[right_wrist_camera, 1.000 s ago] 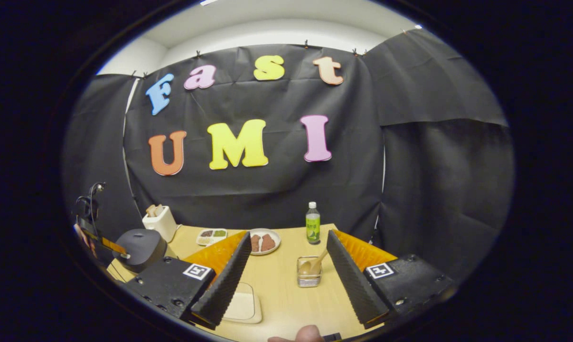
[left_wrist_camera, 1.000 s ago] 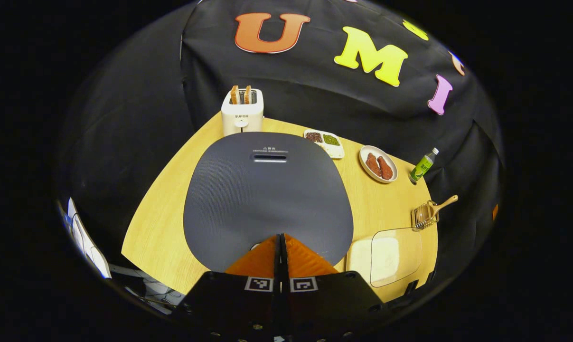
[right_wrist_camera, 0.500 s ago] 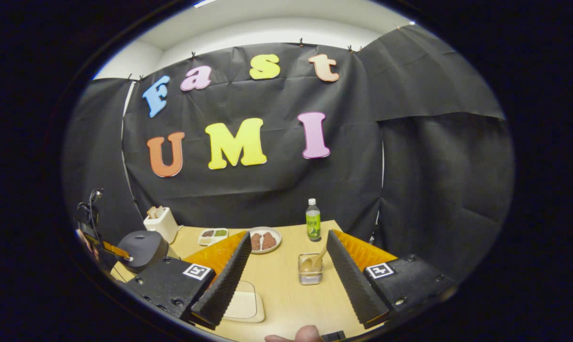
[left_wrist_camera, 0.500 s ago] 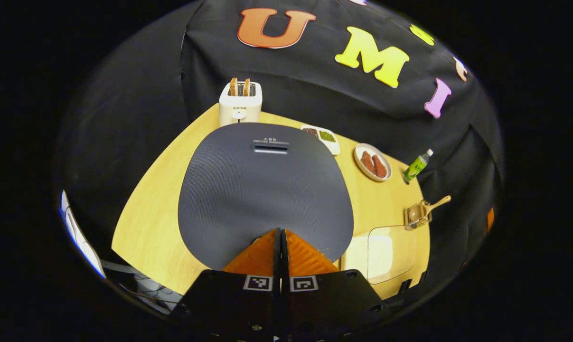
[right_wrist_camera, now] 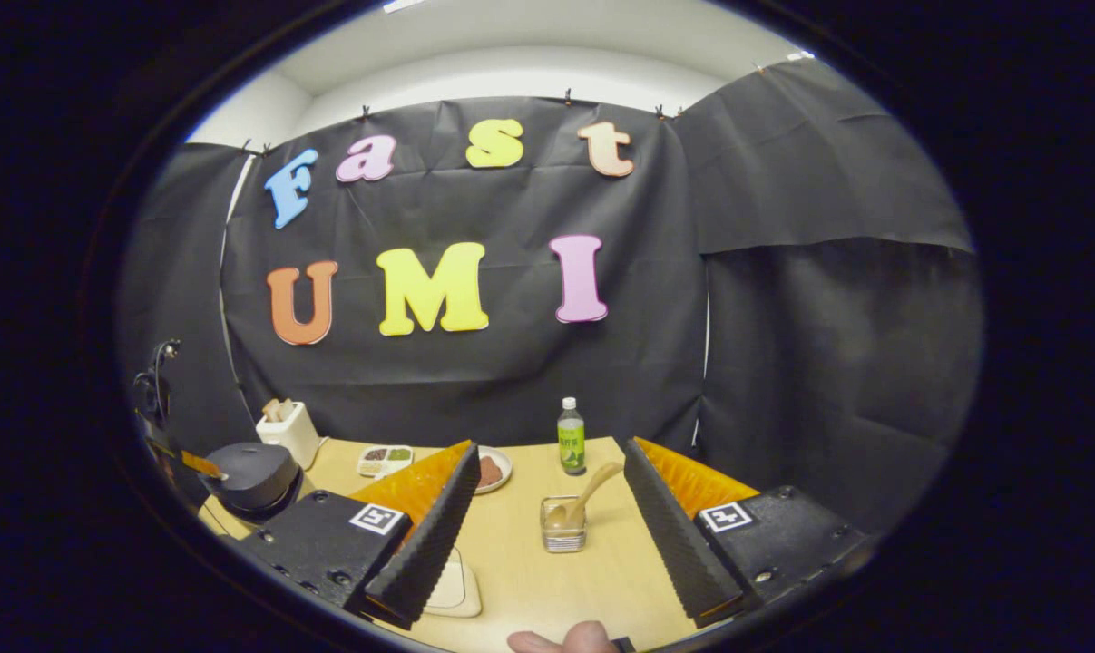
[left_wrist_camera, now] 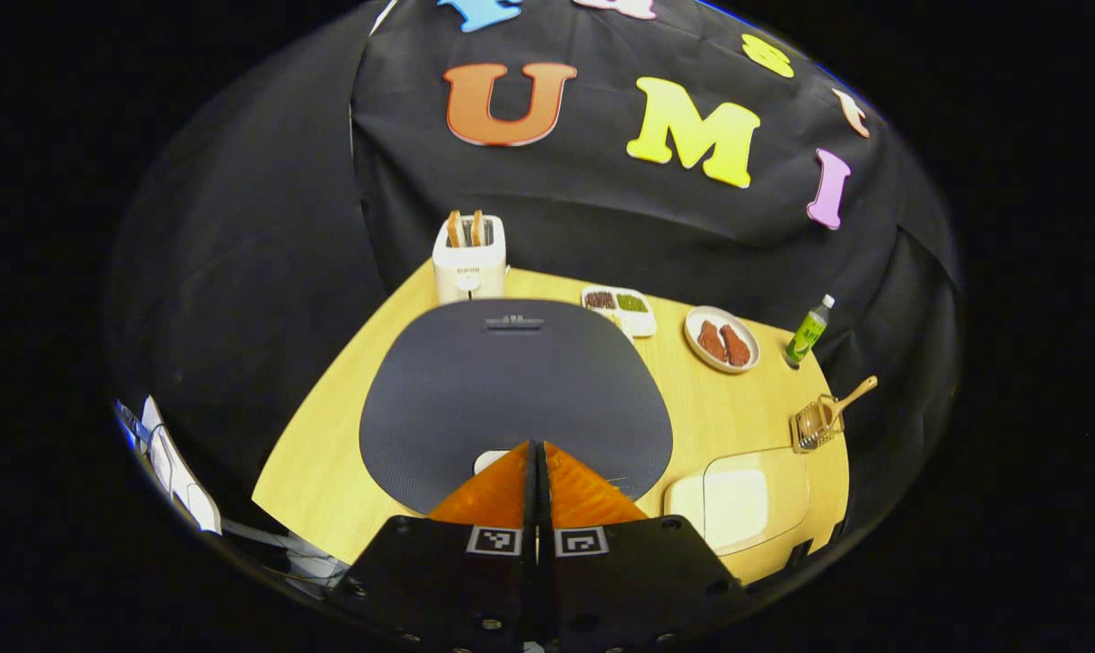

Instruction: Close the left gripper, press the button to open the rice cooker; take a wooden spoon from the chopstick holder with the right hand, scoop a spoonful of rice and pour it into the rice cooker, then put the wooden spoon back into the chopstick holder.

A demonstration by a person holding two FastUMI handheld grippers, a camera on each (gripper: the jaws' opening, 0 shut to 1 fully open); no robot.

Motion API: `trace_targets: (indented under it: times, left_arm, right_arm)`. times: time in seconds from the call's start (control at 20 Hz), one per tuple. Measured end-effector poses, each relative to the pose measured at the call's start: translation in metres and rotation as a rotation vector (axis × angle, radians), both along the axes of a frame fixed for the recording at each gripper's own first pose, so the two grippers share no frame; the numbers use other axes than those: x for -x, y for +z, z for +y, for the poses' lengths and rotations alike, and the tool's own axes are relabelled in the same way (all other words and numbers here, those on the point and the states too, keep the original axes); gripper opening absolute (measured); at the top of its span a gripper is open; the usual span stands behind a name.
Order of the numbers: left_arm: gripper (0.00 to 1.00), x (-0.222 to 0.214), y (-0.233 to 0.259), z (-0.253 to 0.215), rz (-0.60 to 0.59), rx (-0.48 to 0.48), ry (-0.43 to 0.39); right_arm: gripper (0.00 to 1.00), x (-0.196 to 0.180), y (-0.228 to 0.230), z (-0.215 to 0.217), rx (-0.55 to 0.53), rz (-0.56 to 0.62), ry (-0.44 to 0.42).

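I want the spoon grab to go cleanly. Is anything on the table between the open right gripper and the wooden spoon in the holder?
Nothing visible does. In the right gripper view, the right gripper is open, and the wooden spoon stands in the chopstick holder straight ahead between its fingers, with only bare table in front of it.

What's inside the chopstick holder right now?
The chopstick holder holds the wooden spoon, bowl down, handle leaning out over the rim toward the green bottle. Whether anything else lies at the bottom cannot be told.
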State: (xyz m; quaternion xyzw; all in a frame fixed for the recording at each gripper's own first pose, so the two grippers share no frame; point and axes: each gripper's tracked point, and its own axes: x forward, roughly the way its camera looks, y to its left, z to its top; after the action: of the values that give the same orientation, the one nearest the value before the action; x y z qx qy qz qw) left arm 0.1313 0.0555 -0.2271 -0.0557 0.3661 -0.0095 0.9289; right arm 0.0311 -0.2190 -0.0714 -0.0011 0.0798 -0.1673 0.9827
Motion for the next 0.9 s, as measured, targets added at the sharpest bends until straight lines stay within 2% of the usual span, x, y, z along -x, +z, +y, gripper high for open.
trace_targets:
  times: [0.2, 0.4, 0.6, 0.75, 0.8, 0.9]
  left_arm:
    - [0.01, -0.013, 0.052, 0.003, -0.120, 0.052, 0.055]
    - [0.00, -0.030, 0.098, -0.005, -0.242, 0.105, 0.044]
    - [0.15, -0.037, 0.128, -0.019, -0.310, 0.158, 0.030]
    - [1.00, -0.033, 0.152, -0.017, -0.399, 0.130, 0.059]
    - [0.96, -0.028, 0.158, -0.016, -0.422, 0.121, 0.066]
    - [0.95, -0.016, 0.165, -0.017, -0.461, 0.094, 0.071]
  right_arm:
    - [1.00, 0.007, -0.002, -0.010, -0.038, 0.004, -0.027]
    - [1.00, 0.014, 0.002, -0.016, -0.010, 0.004, -0.040]
    - [1.00, 0.015, -0.013, -0.007, -0.043, 0.050, 0.019]
    - [1.00, 0.015, -0.015, -0.006, -0.083, 0.054, 0.041]
    - [1.00, 0.013, -0.013, -0.007, -0.100, 0.050, 0.047]
    - [1.00, 0.012, -0.016, -0.010, -0.124, 0.053, 0.050]
